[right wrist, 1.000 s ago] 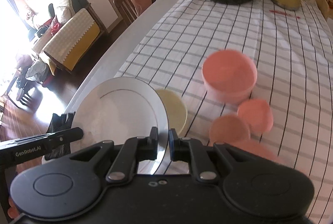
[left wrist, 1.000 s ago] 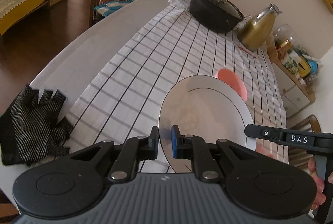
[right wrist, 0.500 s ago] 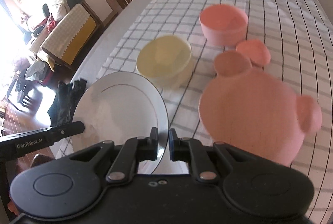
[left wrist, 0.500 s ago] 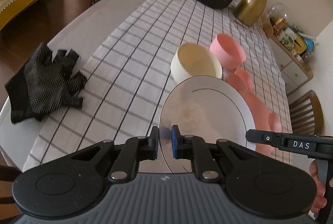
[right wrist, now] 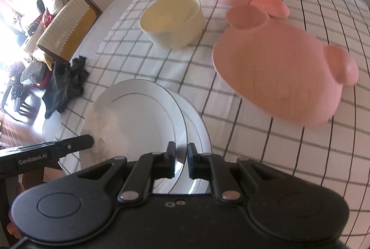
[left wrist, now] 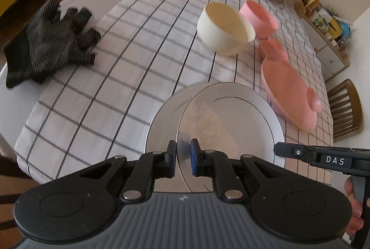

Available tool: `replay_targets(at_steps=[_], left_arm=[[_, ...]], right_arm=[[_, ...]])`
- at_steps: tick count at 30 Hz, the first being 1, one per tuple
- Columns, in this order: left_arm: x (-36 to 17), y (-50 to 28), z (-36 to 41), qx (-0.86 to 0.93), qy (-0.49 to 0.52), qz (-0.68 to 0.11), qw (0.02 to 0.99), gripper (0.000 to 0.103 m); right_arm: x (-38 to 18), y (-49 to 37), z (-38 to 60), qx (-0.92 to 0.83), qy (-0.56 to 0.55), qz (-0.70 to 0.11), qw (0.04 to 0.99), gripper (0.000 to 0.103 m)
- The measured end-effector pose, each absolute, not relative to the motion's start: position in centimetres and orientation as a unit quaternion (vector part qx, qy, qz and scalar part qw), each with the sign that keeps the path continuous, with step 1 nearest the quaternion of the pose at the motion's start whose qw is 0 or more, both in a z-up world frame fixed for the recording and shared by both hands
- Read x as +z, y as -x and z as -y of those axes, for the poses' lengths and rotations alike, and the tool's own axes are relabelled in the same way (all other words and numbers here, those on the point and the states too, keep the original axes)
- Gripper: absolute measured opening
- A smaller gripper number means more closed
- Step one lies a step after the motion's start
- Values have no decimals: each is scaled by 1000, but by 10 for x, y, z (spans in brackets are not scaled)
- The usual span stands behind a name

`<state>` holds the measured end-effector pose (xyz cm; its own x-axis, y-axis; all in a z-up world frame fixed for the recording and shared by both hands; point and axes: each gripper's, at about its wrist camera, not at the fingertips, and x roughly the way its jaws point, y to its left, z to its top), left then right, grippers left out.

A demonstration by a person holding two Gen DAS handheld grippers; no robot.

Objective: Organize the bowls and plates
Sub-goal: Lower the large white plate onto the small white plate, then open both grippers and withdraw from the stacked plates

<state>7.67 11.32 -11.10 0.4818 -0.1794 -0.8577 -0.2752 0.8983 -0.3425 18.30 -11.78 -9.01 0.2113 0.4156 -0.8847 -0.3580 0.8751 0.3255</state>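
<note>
Pinching opposite rims, the left gripper (left wrist: 182, 154) and right gripper (right wrist: 180, 161) hold a white plate (left wrist: 231, 115), cream bowl (left wrist: 225, 29) at 12 o'clock.

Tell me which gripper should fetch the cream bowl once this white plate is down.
Probably left. The cream bowl sits left of the pink plate, on the side of the left gripper; the right gripper faces the pink plate instead.

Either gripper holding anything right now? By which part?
Both hold one white plate by its near rim: left gripper on its left edge, right gripper on its right edge.
</note>
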Motion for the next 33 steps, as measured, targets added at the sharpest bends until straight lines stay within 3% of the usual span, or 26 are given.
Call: replay_targets(at_steps=[33], left_arm=[[-131, -72, -115, 15, 213, -523, 825, 11]], right_arm=[[-111, -174, 120, 237, -24, -599, 765, 6]])
